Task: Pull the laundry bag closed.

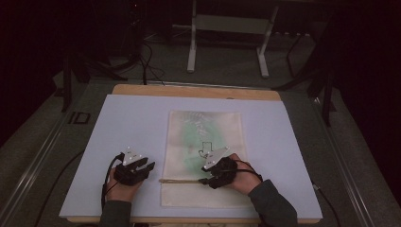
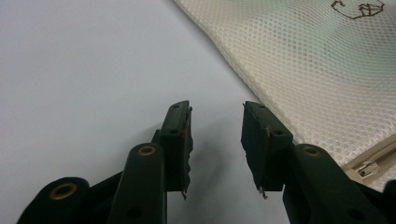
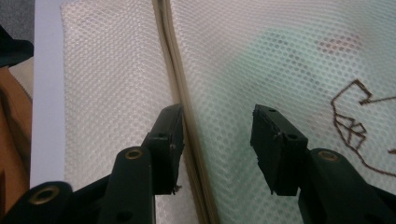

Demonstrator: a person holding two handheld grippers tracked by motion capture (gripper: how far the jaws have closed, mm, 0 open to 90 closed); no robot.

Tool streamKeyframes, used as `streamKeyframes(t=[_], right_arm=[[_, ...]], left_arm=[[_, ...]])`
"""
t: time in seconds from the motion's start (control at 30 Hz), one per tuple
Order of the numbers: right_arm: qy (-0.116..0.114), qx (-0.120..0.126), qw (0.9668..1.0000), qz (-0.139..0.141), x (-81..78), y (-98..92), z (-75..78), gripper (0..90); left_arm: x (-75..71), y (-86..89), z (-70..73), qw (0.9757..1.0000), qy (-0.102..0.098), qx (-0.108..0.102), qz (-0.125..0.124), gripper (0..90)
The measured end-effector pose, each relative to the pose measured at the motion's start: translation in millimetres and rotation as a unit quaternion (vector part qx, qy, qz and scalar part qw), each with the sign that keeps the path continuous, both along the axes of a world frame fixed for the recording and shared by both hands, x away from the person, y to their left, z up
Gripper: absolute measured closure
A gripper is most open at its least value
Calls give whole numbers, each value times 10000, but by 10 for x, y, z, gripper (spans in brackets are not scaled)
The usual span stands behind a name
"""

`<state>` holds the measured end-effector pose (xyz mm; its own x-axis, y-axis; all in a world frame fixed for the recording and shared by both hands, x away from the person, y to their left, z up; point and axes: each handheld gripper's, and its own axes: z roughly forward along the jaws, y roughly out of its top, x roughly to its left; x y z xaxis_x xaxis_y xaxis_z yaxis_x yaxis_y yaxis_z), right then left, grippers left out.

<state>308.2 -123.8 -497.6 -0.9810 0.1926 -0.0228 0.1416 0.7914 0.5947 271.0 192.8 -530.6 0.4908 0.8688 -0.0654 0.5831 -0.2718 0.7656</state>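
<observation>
The mesh bag (image 1: 203, 158) lies flat on the pale worktop (image 1: 118, 127), a bit right of the middle, close to the person's edge. Something green shows through the net, and a small dark line drawing sits on its front. The bag is longer than it is wide. Its long side runs from the person's edge toward the far end of the worktop. The zipper (image 1: 182, 180) runs across the bag, from left to right, near the person's end. So the opening is at the near end.

The right tool (image 1: 212, 178) is over the zipper's right end. In the right gripper view its jaws are apart with nothing between them. The zipper strip (image 3: 184, 121) runs right beside one jaw, and the other jaw sits out over the net.

The left tool (image 1: 142, 166) rests on the bare worktop just beside the bag's left edge. Its jaws are apart too and hold nothing. In the left gripper view a small metal zipper part (image 2: 369, 165) shows at the bag's edge, near that tool.

The job looks like opening the zipper. To do it well, the left tool should pinch the bag's edge by the zipper and hold it still. The other tool should grab the little pull, not the net. Then pull slowly, straight along the zipper, so the net does not bunch up or get caught.
</observation>
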Motion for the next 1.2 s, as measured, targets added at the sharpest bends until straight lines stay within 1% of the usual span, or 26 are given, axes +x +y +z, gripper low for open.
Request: streamKeyframes(t=[0.3, 0.5, 0.73, 1.2], right_arm=[[-4, 21, 10000, 91, -12, 109, 2, 526], [13, -21, 9998, 184, -16, 196, -10, 516], [69, -44, 9997, 240, -12, 282, -6, 507], [69, -35, 9993, 369, -4, 424, -3, 504]], left_arm=[[2, -2, 0, 10000, 20, -26, -29, 616], [4, 2, 0, 10000, 33, -55, -37, 616], [5, 1, 0, 10000, 28, -36, -38, 612], [8, -2, -3, 10000, 49, -23, -60, 605]])
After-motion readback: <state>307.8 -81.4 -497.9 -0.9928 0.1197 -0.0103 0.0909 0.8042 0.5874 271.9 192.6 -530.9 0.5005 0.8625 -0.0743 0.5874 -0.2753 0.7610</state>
